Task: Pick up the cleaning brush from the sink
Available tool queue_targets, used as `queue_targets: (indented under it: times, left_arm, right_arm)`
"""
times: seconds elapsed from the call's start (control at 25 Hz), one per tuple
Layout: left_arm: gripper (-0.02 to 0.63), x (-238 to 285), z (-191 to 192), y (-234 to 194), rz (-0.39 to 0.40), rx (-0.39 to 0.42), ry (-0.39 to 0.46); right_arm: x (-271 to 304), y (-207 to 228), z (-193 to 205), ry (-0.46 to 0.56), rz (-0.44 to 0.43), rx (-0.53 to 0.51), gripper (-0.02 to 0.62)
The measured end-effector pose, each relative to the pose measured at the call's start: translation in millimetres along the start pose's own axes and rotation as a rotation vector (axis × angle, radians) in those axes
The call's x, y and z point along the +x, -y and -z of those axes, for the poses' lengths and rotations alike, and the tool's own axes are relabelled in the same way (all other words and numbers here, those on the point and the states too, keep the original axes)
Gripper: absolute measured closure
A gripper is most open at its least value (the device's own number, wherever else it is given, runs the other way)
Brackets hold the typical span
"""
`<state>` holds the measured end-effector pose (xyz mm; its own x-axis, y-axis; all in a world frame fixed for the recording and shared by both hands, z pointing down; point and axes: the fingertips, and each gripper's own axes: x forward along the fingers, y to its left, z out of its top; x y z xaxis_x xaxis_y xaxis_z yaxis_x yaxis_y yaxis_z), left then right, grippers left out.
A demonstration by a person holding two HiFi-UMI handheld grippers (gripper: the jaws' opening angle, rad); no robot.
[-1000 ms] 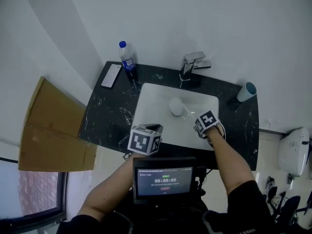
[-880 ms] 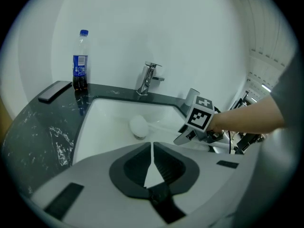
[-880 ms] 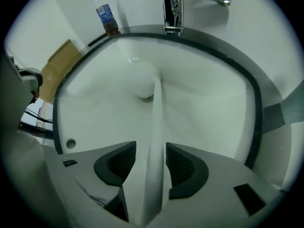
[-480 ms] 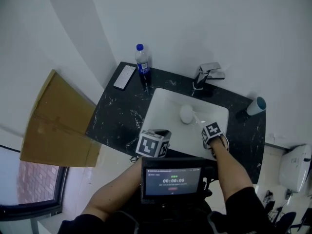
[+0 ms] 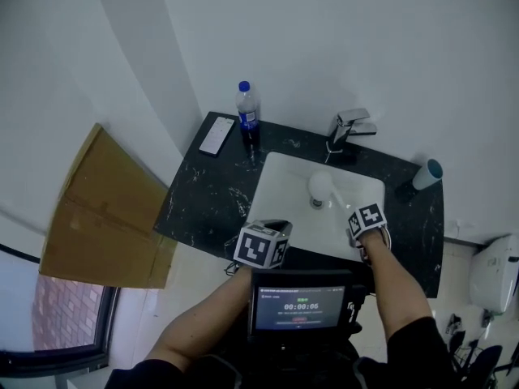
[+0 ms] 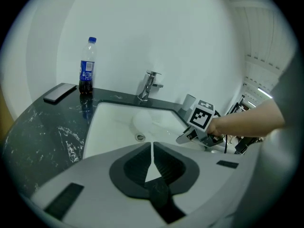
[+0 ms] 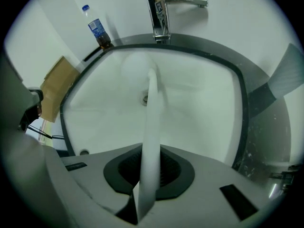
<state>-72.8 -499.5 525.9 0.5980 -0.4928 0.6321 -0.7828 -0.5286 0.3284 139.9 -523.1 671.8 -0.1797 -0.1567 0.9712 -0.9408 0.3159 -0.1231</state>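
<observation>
The cleaning brush [image 7: 152, 122] is white, and its long handle runs out from between my right gripper's [image 7: 151, 151] jaws, which are shut on it. Its round head [image 5: 319, 186] hangs over the white sink [image 5: 276, 185] close to the drain. In the head view my right gripper [image 5: 357, 221] points steeply down at the basin's near right side. My left gripper [image 6: 152, 144] is shut with nothing in it and hovers over the sink's near edge. It shows in the head view as my left gripper [image 5: 274, 225], left of the right one.
On the black marble counter [image 5: 203, 193] stand a blue-capped bottle [image 5: 247, 112] and a flat remote [image 5: 217, 134] at the back left. A chrome faucet [image 5: 349, 126] is behind the basin and a cup [image 5: 427, 173] at the right. Cardboard [image 5: 97, 209] leans at the left.
The head view has shifted, so the counter now sits further right and lower. Both grippers stay at the sink's near edge, and the right one is still at the brush's handle.
</observation>
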Motion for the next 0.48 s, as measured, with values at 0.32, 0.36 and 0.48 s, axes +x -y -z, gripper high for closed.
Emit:
queue_targets:
  times: [0.32, 0.36, 0.48]
  left_arm:
    - [0.598, -33.1, -5.7, 23.8, 0.056, 0.311, 0.100]
    - [0.598, -35.1, -6.3, 29.8, 0.069, 0.318, 0.112]
    - [0.598, -45.2, -3.4, 46.3, 0.061, 0.347, 0.134]
  right_arm:
    - [-71.7, -53.5, 3.8, 0.329, -0.114, 0.089, 0.577]
    - [-80.8, -57.7, 8.0, 0.368, -0.117, 0.097, 0.577]
    - [-111.2, -64.4, 25.6, 0.470, -0.104, 0.104, 0.577]
